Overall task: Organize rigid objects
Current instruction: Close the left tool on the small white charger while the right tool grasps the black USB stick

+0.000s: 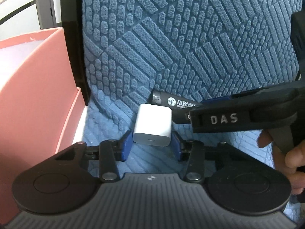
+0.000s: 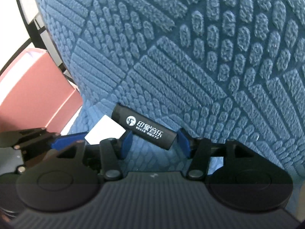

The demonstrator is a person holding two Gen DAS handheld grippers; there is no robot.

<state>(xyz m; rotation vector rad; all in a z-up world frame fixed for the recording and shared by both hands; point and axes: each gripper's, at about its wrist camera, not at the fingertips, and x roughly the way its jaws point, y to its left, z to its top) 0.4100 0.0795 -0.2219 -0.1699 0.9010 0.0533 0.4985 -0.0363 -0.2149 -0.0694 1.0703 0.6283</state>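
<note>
A white charger cube (image 1: 152,126) lies on the blue textured seat, between the blue pads of my left gripper (image 1: 152,144). The pads sit close at each side of it; the jaws are open around it. A black lighter with white print (image 2: 145,128) lies just behind the cube, against the seat back. My right gripper (image 2: 155,143) is open with its pads on either side of the lighter's near end. The cube shows in the right wrist view (image 2: 105,132), left of the lighter. The right gripper's body (image 1: 238,114) crosses the left wrist view and covers part of the lighter (image 1: 171,103).
A pink open box (image 1: 34,87) stands at the left of the seat, also in the right wrist view (image 2: 36,95). The blue cushion back (image 1: 171,38) rises right behind the objects. A black chair frame (image 1: 73,38) runs between box and cushion.
</note>
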